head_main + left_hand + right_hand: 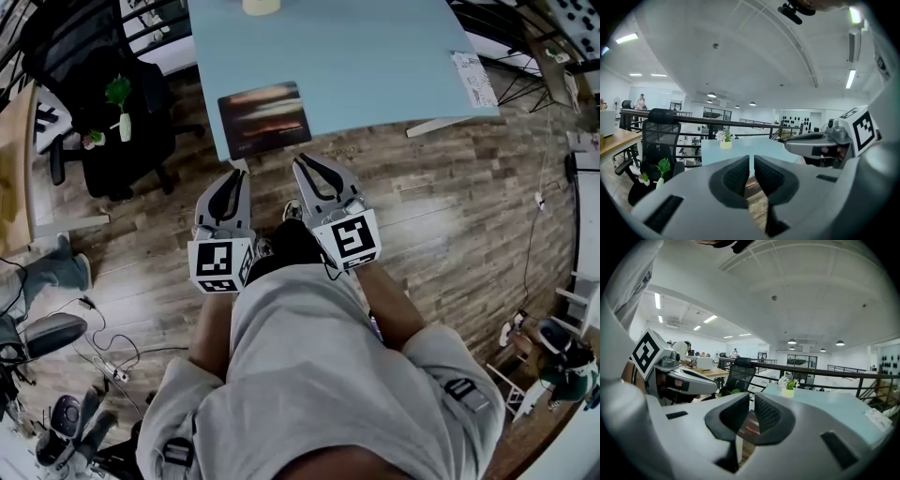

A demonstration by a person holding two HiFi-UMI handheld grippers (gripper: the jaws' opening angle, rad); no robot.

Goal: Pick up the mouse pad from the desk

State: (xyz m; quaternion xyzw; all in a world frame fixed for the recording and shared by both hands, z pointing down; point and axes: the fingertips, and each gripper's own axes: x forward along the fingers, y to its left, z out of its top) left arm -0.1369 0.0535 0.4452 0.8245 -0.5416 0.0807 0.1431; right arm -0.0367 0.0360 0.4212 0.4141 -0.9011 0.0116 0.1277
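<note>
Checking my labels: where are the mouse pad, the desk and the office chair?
mouse pad (264,119), head view, middle of its top
desk (375,56), head view, bare blue top
office chair (141,155), head view, black seat

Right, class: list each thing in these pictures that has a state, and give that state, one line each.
mouse pad: lying flat on the desk, near its corner, untouched.
left tool: jaws a narrow slit apart, nothing between them.
right tool: jaws a narrow slit apart, nothing between them.
flower pot: upright on the desk.
</note>
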